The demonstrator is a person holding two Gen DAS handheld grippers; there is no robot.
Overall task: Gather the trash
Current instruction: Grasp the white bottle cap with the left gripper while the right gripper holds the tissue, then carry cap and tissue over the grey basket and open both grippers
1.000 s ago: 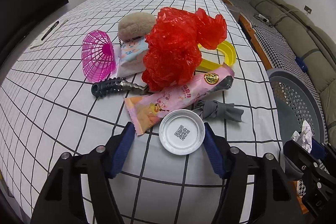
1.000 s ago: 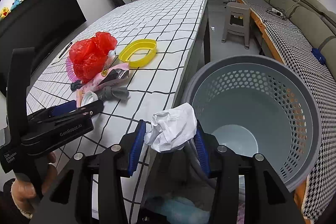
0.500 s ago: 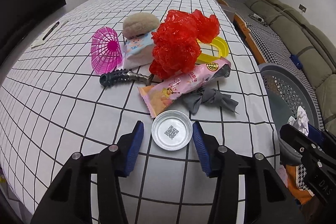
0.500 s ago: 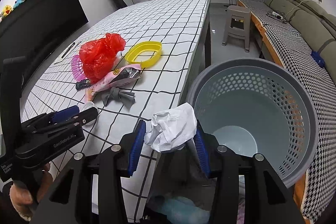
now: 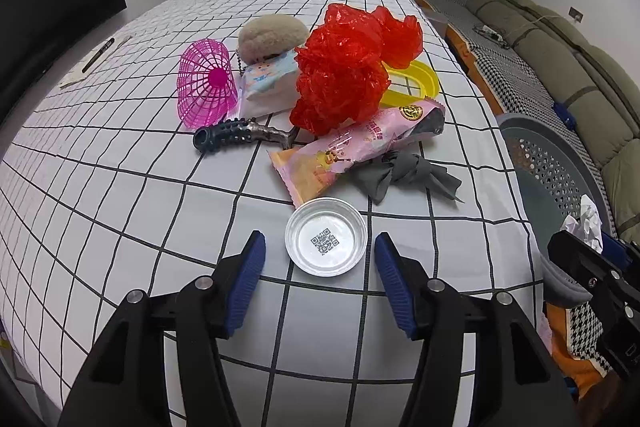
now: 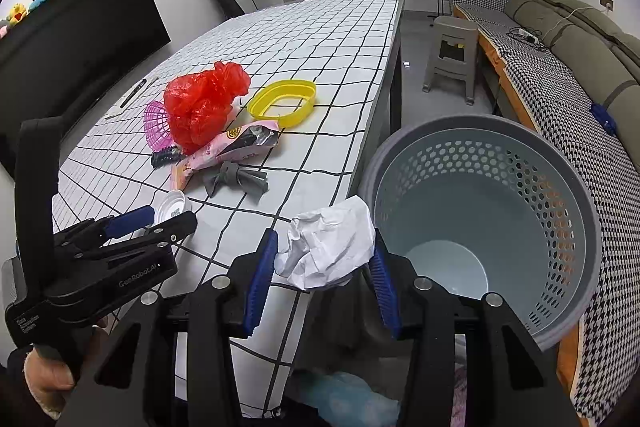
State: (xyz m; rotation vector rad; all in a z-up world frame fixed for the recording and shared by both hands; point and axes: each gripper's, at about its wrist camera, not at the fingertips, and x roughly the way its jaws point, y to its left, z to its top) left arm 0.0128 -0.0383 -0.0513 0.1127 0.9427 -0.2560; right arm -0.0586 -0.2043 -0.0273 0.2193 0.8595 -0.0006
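Item: right claw (image 6: 322, 269), clenched on a crumpled white paper wad (image 6: 328, 247). The wad is held between the blue pads at the tabletop (image 6: 312, 39) edge, just beside the rim of the grey perforated basket (image 6: 568, 187), not yet over its opening. The basket appears empty.

Item: left claw (image 5: 320, 259), released, jaws spread wide. A shallow foil dish (image 5: 326, 235) printed with a QR code lies flat on the tabletop between the two pads, touched by neither as far as can be told.

Item: remaining litter, clustered beyond the dish: pink snack wrapper (image 5: 352, 151), grey knotted cloth (image 5: 404, 175), red plastic bag (image 5: 348, 71), yellow oval rim (image 5: 416, 83), pink mesh cone (image 5: 206, 83), dark studded handle (image 5: 240, 137).

Handling note, step in hand (judged): the wad should be carried right, fully past the basket rim, before the pads are parted; a release at the rim risks a drop to the floor. For the dish, the pads should be lowered to rim height and closed gently, since thin foil is likely crushed or flipped by hard pressure.
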